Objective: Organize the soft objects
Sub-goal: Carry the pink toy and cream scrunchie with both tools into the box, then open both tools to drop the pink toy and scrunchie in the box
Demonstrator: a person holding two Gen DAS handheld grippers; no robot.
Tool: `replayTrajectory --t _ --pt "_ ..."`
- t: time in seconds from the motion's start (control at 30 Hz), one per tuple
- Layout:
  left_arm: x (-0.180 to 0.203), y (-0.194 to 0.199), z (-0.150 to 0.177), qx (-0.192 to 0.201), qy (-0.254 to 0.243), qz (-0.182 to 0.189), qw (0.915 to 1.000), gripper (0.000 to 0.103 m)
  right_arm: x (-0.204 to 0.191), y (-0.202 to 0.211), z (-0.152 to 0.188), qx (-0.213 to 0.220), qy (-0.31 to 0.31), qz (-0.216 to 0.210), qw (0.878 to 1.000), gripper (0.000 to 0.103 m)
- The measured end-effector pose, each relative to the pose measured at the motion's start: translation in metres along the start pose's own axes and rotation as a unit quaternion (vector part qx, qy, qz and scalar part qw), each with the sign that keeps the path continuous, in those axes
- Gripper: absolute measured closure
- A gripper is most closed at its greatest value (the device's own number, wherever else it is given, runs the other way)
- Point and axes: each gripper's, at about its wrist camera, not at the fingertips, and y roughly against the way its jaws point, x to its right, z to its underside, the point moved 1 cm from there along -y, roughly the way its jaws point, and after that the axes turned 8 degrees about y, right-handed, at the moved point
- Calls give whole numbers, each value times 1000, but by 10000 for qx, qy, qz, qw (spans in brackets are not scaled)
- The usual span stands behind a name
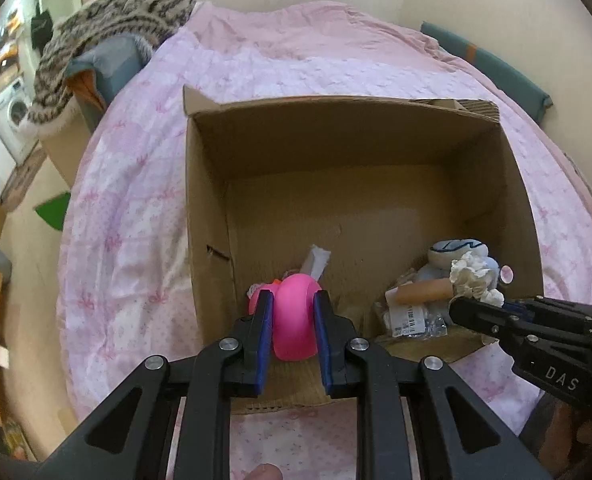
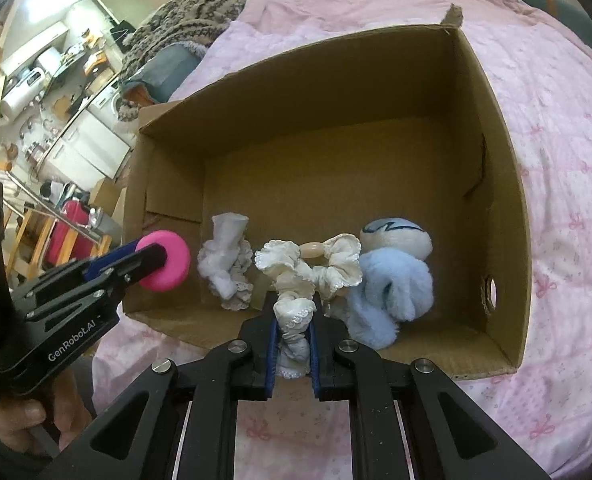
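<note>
Pink bedding (image 2: 556, 128) covers the bed under everything, and behind it, toward 11 o'clock, you can see a kitchen area. On the bedding sits an open cardboard box (image 2: 508, 208), the largest thing you work with; most of its floor is bare.

Inside, at the near wall, a blue plush (image 2: 396, 280) lies toward 4 o'clock in the right view, and a white sock (image 2: 225, 260) stands near the middle, just beside the cream scrunchie (image 2: 296, 308).

Your right gripper (image 2: 293, 336) has its jaws narrow, closed on the scrunchie, which hangs above the near edge of the box, touching or almost touching the plush. Your left gripper (image 1: 293, 320) has its jaws at medium width, pressed on both sides of a pink ring (image 1: 296, 316). It hangs at the left part of the box, near 9 o'clock in the right view, and seems not yet resting on the floor.

I judge the step is placing both things into the box. To do it well, lower each gripper until the thing is near the cardboard, then open slowly. Move the scrunchie a little forward, into the bare floor at 12 o'clock, so it does not fall on the rim or catch on the plush. Release the ring flat, apart from the sock, since it may roll.
</note>
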Motion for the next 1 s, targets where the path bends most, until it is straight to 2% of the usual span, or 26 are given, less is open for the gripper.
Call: replayTrajectory --t 0.17,0.37,0.43,0.63,0.7,0.73,0.77,0.83,0.9,1.0 --pt "-2 -1 1 -30 28 -24 10000 85 0 -4 2 -6 -42 18 10000 89" --pt "-2 6 -1 160 48 -10 9999 85 -2 -2 3 59 -26 52 10000 89" --pt "-2 8 -2 218 -1 -126 9997 85 0 -1 4 71 -65 26 10000 89" --pt "-3 10 -2 264 28 -107 9996 83 8 3 3 119 -269 -87 9995 81" --pt "-2 12 -3 298 38 -93 9995 76 9 4 2 155 -291 -142 9994 76" --pt "-2 13 -3 319 43 -103 9994 66 9 5 2 168 -301 -159 9993 70" --pt "-2 16 -3 349 58 -114 9993 52 9 5 2 176 -312 -159 9992 55" --pt "-3 22 -3 474 121 -93 9988 42 8 8 1 248 -324 -133 9991 27" --pt "-2 28 -3 563 105 -92 9983 41 7 15 0 431 -327 -56 9985 25" --pt "-3 37 -4 670 107 -159 9976 31 8 26 -3 654 -358 -38 9972 24"
